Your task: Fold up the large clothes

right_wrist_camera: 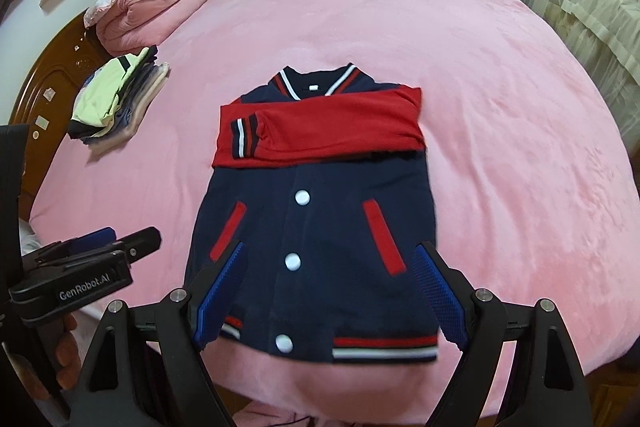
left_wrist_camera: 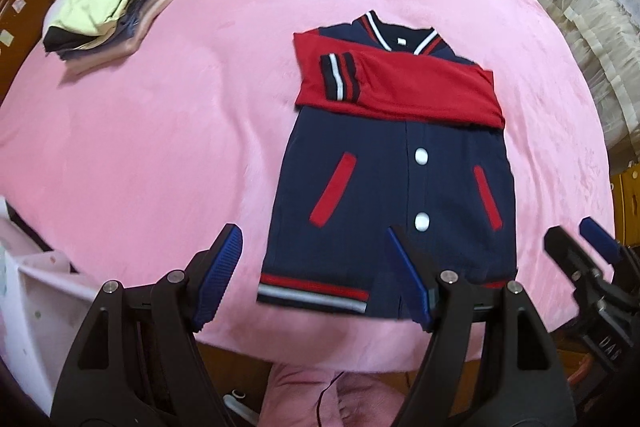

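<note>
In the left wrist view the jacket [left_wrist_camera: 394, 163] lay flat on the pink blanket [left_wrist_camera: 160, 131], right of the frame's centre, its hem toward the bottom of the frame. The left gripper [left_wrist_camera: 314, 253] hung over the lower left corner of the garment with its jaws spread wide and nothing between them. Its left finger sat over bare blanket just beside the jacket's left edge, and its right finger sat over the navy front near the lowest visible snap. Whether either pad touched the cloth could not be told.

In the right wrist view the jacket [right_wrist_camera: 320, 211] filled the middle of the frame. The right gripper [right_wrist_camera: 330, 269] hung over its lower half, jaws wide apart and holding nothing. The two blue pads [right_wrist_camera: 438, 291] stood on either side of the snap row, each in front of a red pocket strip. The left gripper [right_wrist_camera: 108, 243] showed at the lower left edge of this view, over blanket and apart from the jacket.

The jacket was navy with white snaps down the front and two slanted red pocket strips. Both red sleeves [right_wrist_camera: 320, 131] were folded across the chest in a band. A striped cuff [right_wrist_camera: 244, 139] lay at the band's left end. The collar and hem carried red, white and navy stripes.

A stack of folded clothes [right_wrist_camera: 116, 103] sat in the upper left, well apart from the jacket, with a pink quilt [right_wrist_camera: 152, 3] beyond it.
</note>
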Demonstrator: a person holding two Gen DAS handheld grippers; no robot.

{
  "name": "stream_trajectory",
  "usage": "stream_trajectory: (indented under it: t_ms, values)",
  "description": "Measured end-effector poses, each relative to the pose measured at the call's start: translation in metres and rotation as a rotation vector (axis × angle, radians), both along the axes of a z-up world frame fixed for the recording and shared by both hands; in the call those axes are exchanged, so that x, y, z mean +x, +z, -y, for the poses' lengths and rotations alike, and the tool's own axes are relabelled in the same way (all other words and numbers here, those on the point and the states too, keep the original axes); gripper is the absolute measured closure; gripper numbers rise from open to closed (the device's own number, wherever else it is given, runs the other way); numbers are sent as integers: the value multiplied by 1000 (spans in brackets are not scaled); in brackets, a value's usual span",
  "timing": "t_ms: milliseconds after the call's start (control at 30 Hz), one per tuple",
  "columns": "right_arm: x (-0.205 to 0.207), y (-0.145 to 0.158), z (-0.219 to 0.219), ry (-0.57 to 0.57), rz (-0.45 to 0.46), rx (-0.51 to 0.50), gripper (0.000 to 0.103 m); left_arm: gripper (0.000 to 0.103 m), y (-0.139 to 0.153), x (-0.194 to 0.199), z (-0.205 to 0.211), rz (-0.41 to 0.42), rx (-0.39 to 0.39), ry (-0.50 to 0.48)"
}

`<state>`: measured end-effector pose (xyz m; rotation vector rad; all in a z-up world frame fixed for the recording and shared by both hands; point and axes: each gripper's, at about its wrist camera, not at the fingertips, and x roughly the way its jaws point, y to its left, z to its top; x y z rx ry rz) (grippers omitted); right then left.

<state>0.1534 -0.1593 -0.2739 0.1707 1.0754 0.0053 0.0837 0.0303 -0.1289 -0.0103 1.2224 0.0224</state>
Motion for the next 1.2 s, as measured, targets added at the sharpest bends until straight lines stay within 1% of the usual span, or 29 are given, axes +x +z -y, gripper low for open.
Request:
stream_trajectory:
  t_ms: [67, 133, 267, 333, 467, 500, 567, 700, 733, 800, 833, 867, 900, 933, 967, 1067, 1100, 1133, 1167, 1200]
  values:
    - [-16, 3, 8, 9, 0, 12, 17, 32, 0, -14, -1, -2, 9, 0]
    - [-33, 1, 17, 17, -14, 30, 17, 32, -4, -28, -4, -23, 17, 0]
    - [-67, -12, 33, 14, -52, 67, 17, 32, -24, -49, -16, -77, -4, 19]
    - [-80, -22, 38, 12, -68, 71, 17, 32, -38, -56, -26, -86, -34, 42]
    - [-106, -51, 52, -26, -97, 101, 17, 32, -68, -64, -52, -92, -142, 116]
    - [-108, -58, 57, -40, -103, 115, 17, 32, -76, -68, -61, -71, -202, 125]
    - [-114, -73, 69, -81, -107, 173, 17, 32, -90, -68, -73, -61, -259, 156]
    - [-131, -110, 96, -234, -119, 355, 18, 32, -131, -72, -95, -107, -394, 271]
    - [-135, -120, 103, -278, -117, 411, 23, 32, -139, -73, -98, -110, -423, 302]
    - [-142, -136, 113, -354, -114, 483, 26, 32, -159, -79, -104, -131, -488, 372]
    - [-144, -144, 117, -391, -114, 513, 29, 32, -165, -81, -105, -136, -512, 389]
    - [-148, -152, 122, -438, -111, 552, 31, 32, -169, -84, -106, -128, -533, 407]
    - [-149, -157, 124, -464, -109, 571, 34, 32, -172, -85, -106, -110, -542, 422]
    - [-149, -161, 126, -490, -100, 588, 35, 32, -173, -86, -107, -97, -548, 430]
    - [-149, -165, 128, -511, -88, 597, 36, 32, -174, -85, -108, -87, -552, 438]
    - [-144, -172, 134, -558, -78, 603, 44, 32, -176, -80, -109, -77, -564, 458]
    - [-142, -174, 136, -571, -80, 598, 50, 32, -177, -78, -108, -70, -565, 459]
    - [-138, -176, 138, -580, -84, 591, 60, 33, -177, -76, -107, -67, -561, 456]
    - [-136, -177, 139, -591, -89, 582, 65, 35, -176, -74, -105, -63, -554, 447]
    - [-135, -178, 140, -603, -87, 586, 67, 39, -174, -72, -103, -55, -547, 431]
